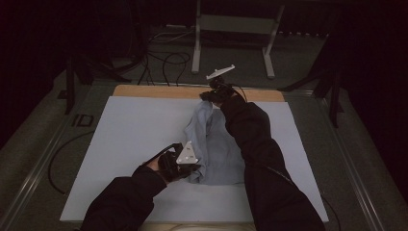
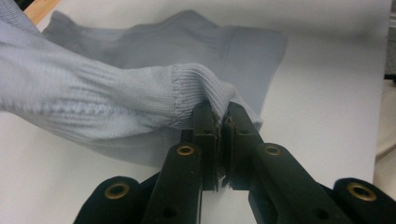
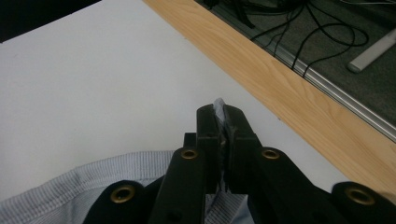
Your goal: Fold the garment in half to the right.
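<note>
Here, your left hand-held gripper [image 2: 223,122] pinches the ribbed cuff of the pale blue knitted cotton garment [image 1: 211,144] near you, while your right hand-held gripper [image 3: 223,115] clamps its far edge, so the cloth lies stretched lengthwise over the white counter [image 1: 130,139] for straightening.

black tongs [image 3: 223,116] pinch pale blue cloth [image 3: 70,189] above the white table [image 3: 93,84].

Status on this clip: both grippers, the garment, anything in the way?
Left hand-held gripper shut on the ribbed cuff of the grey garment. Right hand-held gripper shut on its far edge. Garment partly lifted off the white table. Nothing in the way.
</note>
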The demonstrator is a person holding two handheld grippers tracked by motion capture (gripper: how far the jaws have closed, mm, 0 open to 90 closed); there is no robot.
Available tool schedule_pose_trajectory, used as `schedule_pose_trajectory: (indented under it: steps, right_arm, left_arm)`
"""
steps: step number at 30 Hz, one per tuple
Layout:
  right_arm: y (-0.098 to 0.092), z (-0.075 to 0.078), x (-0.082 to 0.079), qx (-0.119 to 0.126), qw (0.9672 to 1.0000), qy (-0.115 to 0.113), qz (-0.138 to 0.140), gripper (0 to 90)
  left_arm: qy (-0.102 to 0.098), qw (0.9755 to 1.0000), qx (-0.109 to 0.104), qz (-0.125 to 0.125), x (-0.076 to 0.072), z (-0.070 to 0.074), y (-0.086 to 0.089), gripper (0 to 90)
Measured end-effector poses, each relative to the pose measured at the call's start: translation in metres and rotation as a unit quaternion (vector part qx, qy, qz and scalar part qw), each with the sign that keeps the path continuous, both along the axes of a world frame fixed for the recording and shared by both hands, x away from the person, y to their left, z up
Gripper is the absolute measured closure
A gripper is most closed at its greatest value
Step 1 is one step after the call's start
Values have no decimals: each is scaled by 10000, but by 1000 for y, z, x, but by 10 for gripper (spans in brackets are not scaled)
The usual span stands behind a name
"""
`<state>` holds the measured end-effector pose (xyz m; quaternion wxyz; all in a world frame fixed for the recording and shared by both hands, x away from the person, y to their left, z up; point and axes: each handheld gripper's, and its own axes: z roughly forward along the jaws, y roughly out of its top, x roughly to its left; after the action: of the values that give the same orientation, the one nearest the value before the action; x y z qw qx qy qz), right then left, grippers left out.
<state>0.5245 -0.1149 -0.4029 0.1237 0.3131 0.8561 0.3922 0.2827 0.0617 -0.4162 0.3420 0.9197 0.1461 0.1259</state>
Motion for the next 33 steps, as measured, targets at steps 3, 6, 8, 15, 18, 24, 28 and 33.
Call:
schedule_pose_trajectory:
  steps: [3, 6, 8, 15, 18, 24, 28, 33]
  right_arm:
    - [-13, 1, -1, 3, 10000, -11, -31, 873]
    - [-25, 1, -3, 35, 10000, -9, -85, 872]
    - [-32, 0, -4, 22, 9999, 3, -123, 872]
    - [-54, -7, -4, 120, 9997, 30, -203, 872]
    - [-59, -13, -4, 164, 9996, 51, -225, 872]
    - [-64, -26, -1, 295, 9992, 115, -232, 872]
    - [-63, -35, 2, 298, 9992, 173, -200, 871]
    - [-59, -50, 9, 416, 9986, 294, -108, 870]
  left_arm:
    - [16, 10000, -9, -77, 2, 1, -9, 858]
    - [44, 9999, -10, -136, 3, 3, -17, 858]
    - [26, 9998, 37, -205, 5, 4, -28, 858]
    - [21, 9992, 147, -372, 8, 0, -53, 857]
    - [4, 9989, 215, -406, 8, -4, -65, 857]
    - [50, 9985, 293, -456, 10, -13, -80, 857]
    - [127, 9985, 304, -438, 12, -21, -83, 856]
    - [245, 9983, 350, -388, 16, -41, -91, 856]
